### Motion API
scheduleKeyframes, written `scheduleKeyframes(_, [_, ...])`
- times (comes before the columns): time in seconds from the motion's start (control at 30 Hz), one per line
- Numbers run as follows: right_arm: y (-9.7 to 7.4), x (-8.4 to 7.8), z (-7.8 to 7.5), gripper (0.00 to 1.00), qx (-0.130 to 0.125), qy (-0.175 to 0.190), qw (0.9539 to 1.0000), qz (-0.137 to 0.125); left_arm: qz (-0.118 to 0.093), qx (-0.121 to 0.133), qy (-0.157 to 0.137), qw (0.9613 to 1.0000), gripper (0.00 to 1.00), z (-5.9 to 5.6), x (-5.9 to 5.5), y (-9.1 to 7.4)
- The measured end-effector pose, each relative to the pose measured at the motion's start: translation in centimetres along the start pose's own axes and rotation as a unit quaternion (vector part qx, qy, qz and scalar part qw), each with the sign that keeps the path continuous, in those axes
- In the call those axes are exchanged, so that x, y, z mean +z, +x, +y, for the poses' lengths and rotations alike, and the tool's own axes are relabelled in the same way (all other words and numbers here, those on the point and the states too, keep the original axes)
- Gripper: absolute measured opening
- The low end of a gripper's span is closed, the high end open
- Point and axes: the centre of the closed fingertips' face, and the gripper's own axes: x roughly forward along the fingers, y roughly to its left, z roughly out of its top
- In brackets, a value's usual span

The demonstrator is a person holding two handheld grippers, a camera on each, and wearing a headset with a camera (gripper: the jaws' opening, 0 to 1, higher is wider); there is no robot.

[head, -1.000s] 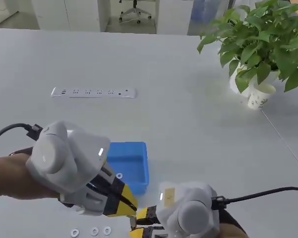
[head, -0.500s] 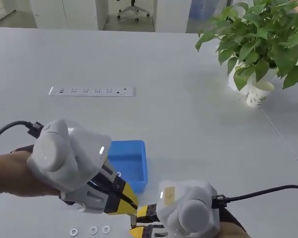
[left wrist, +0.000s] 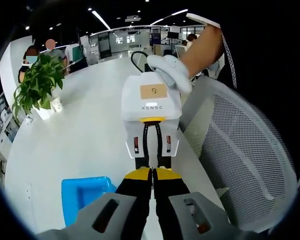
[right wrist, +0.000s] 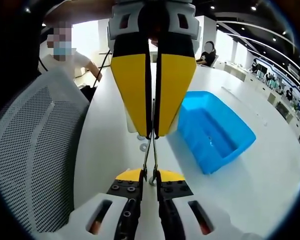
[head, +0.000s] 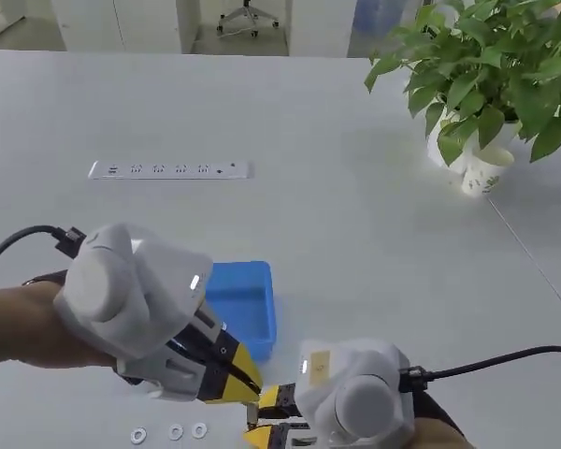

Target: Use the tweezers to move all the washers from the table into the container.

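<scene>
Step in hand, as judged: settling the grip on the tweezers (right wrist: 150,157); no washer is taken up yet. The left gripper (right wrist: 153,134) and right gripper (right wrist: 151,176) face each other tip to tip over the table (head: 355,215), with the tweezers spanning between them. The left jaws are closed down on one end of the tweezers; the right jaws stand narrow on either side of the other end, and I cannot tell whether they pinch it.

Three washers (head: 175,432) lie in a short row on the table, below the left gripper in the head view; they are near the container (head: 266,323) but apart from it. The container is blue and open-topped, just beyond the grippers.

Next move, judged: one gripper must own the tweezers with the tips free, then bring the tips down at a washer; thin flat rings call for a low angle and a light squeeze.

Room: the washers sit close to the table's near edge, with a mesh chair (right wrist: 35,150) just past it; a nudged washer could slide off. The power strip (head: 168,170) and plant (head: 486,65) are well apart.
</scene>
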Motion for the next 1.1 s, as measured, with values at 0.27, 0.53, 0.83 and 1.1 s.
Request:
scheduleKeyframes(0.27, [0.06,-0.03,-0.05,0.12,0.000,-0.001,1.0000,0.001,0.001,-0.002,0.001,1.0000,0.04,0.02,-0.04,0.02])
scheduleKeyframes(0.53, [-0.07,0.13,-0.09,0.12,-0.003,0.001,1.0000,-0.001,0.002,0.001,0.000,1.0000,0.04,0.29,-0.08,0.01])
scheduleKeyframes(0.83, [0.04,0.24,-0.16,0.12,-0.005,0.002,1.0000,-0.002,-0.001,-0.003,-0.005,1.0000,0.04,0.29,-0.06,-0.03])
scheduleKeyframes(1.1, [-0.15,-0.06,-0.38,0.13,-0.008,0.003,1.0000,0.001,-0.005,-0.003,-0.010,0.9999,0.04,0.67,0.01,0.04])
